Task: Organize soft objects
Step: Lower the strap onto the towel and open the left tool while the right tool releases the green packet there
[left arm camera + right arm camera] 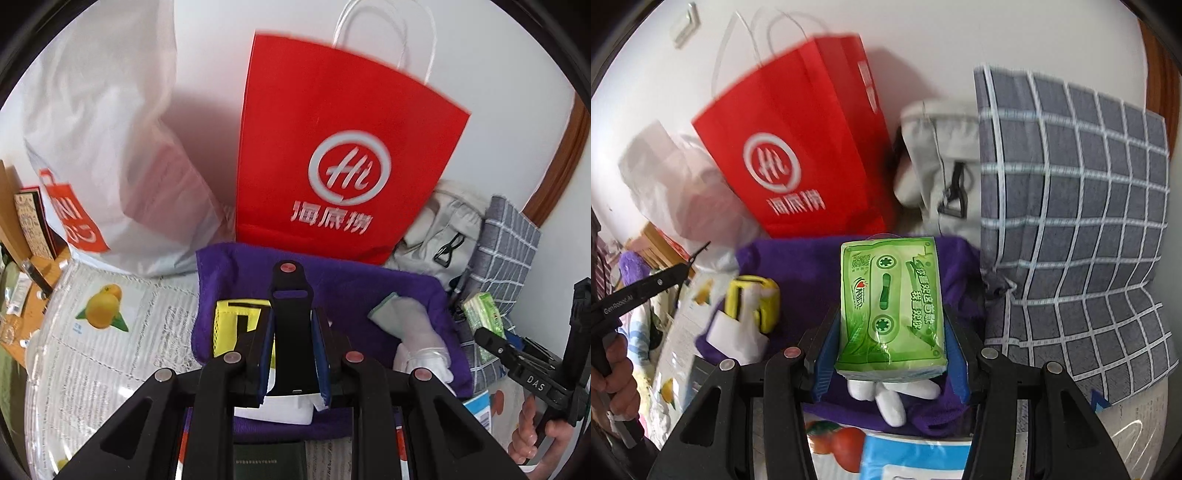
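Note:
My left gripper is shut on a narrow black strap that stands upright between its blue pads. Below it a purple towel lies spread, with a yellow-and-black item on its left part and a white glove on its right. My right gripper is shut on a green tissue pack, holding it above the purple towel and the white glove. The left wrist view also shows the tissue pack at the right edge. The yellow item lies to the left.
A red paper bag and a white plastic bag stand against the wall behind the towel. A beige bag and a grey checked cushion lie to the right. Printed plastic packaging covers the surface on the left.

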Demonstrator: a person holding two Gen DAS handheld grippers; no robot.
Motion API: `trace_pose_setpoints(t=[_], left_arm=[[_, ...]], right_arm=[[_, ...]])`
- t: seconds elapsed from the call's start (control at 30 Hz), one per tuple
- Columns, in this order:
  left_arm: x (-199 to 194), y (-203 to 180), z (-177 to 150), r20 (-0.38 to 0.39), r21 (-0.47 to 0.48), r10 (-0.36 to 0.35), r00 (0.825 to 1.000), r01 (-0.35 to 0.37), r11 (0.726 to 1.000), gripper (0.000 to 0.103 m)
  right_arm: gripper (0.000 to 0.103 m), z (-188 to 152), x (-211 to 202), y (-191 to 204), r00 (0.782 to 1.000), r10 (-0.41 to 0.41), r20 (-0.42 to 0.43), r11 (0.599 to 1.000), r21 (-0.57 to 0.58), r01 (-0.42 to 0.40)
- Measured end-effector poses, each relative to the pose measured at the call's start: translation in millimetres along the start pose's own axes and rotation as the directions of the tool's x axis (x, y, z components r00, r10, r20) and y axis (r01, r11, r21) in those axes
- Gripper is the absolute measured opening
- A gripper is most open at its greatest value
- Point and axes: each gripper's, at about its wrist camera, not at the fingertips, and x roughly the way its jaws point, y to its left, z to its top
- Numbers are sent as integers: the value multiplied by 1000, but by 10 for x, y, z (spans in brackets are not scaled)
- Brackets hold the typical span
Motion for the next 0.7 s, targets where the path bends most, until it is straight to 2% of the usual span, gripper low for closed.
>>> trace_pose_setpoints(t=[0.3,0.7], left_arm=[[235,44,2,-49,-3,18,999,-19,1000,20],[436,112,-37,-94,-5,33,995,-34,999,20]], right_arm=[[51,-58,311,-223,994,16,-110,998,59,-9],[51,-166,579,-191,979,54,-195,997,68,-41]])
